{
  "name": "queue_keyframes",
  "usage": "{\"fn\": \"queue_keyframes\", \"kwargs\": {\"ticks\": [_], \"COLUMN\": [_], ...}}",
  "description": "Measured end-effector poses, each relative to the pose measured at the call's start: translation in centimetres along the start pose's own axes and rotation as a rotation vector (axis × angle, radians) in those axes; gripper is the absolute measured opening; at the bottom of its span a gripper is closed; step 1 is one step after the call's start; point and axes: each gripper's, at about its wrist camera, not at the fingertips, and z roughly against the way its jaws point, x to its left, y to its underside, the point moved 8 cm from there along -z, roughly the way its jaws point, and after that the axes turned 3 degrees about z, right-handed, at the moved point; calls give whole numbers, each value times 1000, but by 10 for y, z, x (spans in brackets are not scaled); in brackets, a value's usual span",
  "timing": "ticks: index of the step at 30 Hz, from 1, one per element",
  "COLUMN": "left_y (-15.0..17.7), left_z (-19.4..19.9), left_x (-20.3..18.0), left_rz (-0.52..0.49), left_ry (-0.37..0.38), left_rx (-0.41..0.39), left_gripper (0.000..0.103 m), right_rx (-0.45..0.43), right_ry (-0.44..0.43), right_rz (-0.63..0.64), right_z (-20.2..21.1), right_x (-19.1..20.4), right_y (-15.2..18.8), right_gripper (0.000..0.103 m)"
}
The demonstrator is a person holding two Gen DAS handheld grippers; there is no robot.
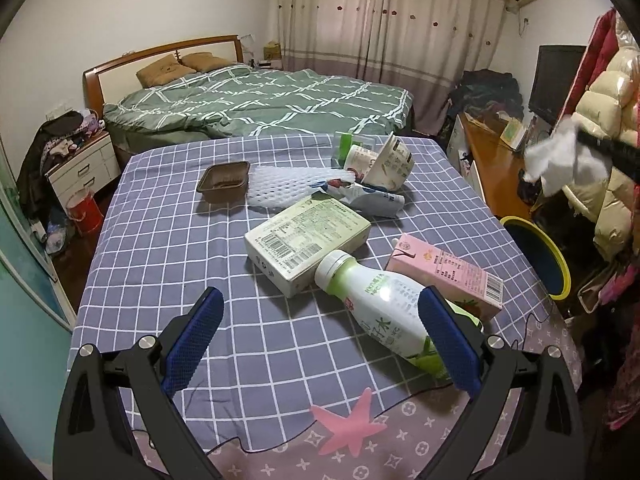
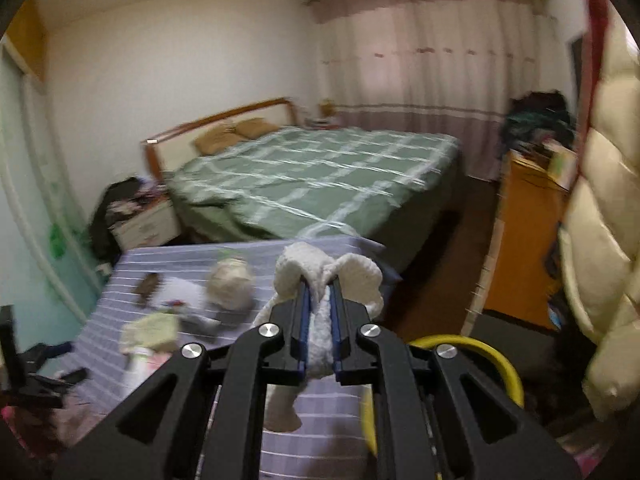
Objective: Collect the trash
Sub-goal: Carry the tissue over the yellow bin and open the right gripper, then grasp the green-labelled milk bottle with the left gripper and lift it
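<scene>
My right gripper (image 2: 320, 284) clenches a crumpled white tissue (image 2: 320, 276), its wad bulging past the fingertips and a tail hanging beneath the jaws. In the left wrist view the same tissue (image 1: 560, 158) hangs in the air beyond the right edge of the table (image 1: 160, 240), above the yellow-rimmed bin (image 1: 536, 256) on the floor. My left gripper (image 1: 320, 312) stands released, nothing between its 2 blue pads, over the near edge of the checked cloth. Trash lies mid-table: a white-and-green bottle (image 1: 380, 300) on its side, a pink carton (image 1: 448, 272), a pale box (image 1: 308, 236), a brown tray (image 1: 224, 182), foam netting (image 1: 288, 184), paper cups (image 1: 384, 160). The right wrist view is motion-blurred; there the bin's rim (image 2: 500, 360) is largely hidden behind the gripper.
</scene>
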Motion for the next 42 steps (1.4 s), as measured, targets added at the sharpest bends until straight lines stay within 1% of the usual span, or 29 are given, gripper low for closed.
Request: {"fn": "queue_keyframes", "kwargs": {"ticks": [2,5,9,13,15,16,18,19,20,21,24,29,33,37,42], "left_y": [-1,-3,-5,-6,-7,-7,-7,-6,-5,-5,-3,2,15,28,38], "left_z": [0,-2,-4,-7,-8,-9,-11,-11,-12,-13,-16,-20,-26,-39,-61], "left_x": [-5,-12,-22,-28,-31,-32,-35,-36,-37,-39,-40,-45,-64,-81,-91], "left_rz": [-8,-22,-44,-61,-65,-66,-71,-74,-77,-79,-84,-78,-106,-146,-131], "left_ry": [2,5,8,6,6,8,11,11,12,14,16,31,57,59,74], "left_rx": [0,2,7,14,16,17,22,24,27,30,37,55,85,115,156], "left_gripper": [96,96,96,96,96,96,96,96,96,96,96,96,96,96,96], "right_rx": [24,84,153,188,195,204,212,211,211,207,196,195,200,204,211], "right_ry": [53,134,206,240,249,253,265,269,271,276,292,288,278,267,258], "right_rz": [-27,-68,-114,-153,-161,-165,-170,-174,-177,-179,-178,-169,-165,-161,-154], "right_z": [-8,-27,-50,-65,-71,-74,-76,-76,-76,-76,-73,-73,-76,-79,-81], "right_x": [-28,-68,-106,-130,-136,-138,-144,-147,-148,-148,-149,-144,-139,-134,-130], "right_y": [15,44,78,102,109,111,115,118,119,119,117,117,118,120,122], "right_gripper": [9,9,9,9,10,12,27,46,61,64,65,67,67,67,67]}}
